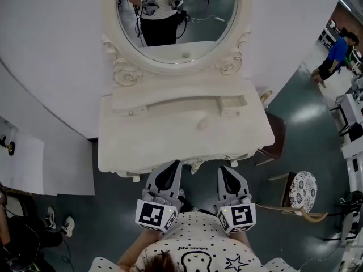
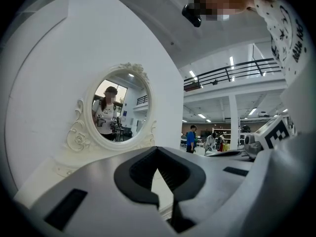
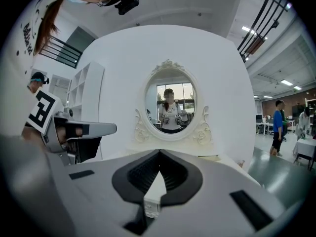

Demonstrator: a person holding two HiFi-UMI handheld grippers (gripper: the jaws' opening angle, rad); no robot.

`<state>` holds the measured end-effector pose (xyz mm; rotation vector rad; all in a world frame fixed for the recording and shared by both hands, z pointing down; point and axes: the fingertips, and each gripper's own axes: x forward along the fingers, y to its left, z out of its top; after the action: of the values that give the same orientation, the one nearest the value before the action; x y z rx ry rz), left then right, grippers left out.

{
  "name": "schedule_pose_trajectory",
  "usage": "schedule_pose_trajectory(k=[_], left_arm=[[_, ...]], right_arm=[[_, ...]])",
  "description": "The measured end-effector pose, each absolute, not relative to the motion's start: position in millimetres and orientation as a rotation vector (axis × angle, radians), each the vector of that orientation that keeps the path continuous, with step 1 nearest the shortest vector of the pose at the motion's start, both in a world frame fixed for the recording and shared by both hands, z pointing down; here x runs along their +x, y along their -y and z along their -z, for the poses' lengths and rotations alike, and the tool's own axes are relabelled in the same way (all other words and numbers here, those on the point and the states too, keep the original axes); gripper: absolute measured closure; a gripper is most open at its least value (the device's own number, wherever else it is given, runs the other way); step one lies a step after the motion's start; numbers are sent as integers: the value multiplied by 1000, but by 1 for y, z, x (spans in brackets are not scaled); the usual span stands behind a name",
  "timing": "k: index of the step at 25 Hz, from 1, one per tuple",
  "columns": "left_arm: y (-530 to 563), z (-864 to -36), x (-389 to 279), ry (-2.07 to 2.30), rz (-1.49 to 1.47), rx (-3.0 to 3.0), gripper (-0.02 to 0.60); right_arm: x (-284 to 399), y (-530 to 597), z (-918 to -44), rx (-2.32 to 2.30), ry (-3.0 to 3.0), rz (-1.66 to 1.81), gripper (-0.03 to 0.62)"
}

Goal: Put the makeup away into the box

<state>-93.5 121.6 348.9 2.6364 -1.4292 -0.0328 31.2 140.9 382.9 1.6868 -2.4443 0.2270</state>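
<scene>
Left gripper (image 1: 172, 165): jaws pressed together with nothing between them, pointing level, just short of the front edge of the dressing table (image 1: 113, 146).
Right gripper (image 1: 224, 170): also closed and empty, beside the left one and tipped slightly down.
Makeup: none visible in any view; the tabletop below the oval mirror (image 1: 176, 16) looks bare.
Box: not in view either; whether the small drawer (image 1: 233, 102) on the raised shelf holds anything I cannot tell.
Step in hand: approach and search, as I judge it.
Doing it well: find the makeup and the box first, bring the grippers in low over the top, spread the jaws before reaching, and stay clear of the mirror frame.
</scene>
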Motion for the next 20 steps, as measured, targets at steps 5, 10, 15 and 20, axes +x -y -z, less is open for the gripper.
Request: schedule_pose_trajectory(k=[5, 10, 15, 20], left_arm=[[-97, -352, -113, 1437, 40, 2621, 586], [-82, -365, -127, 1443, 16, 2594, 586], [-70, -371, -128, 1439, 0, 2579, 586], [-50, -378, -118, 1446, -8, 2560, 586]], right_arm=[[16, -116, -383, 1694, 2446, -223, 587], [5, -102, -393, 1693, 2434, -248, 588], [5, -89, -397, 1690, 2420, -264, 588], [12, -67, -404, 1647, 2430, -279, 588]])
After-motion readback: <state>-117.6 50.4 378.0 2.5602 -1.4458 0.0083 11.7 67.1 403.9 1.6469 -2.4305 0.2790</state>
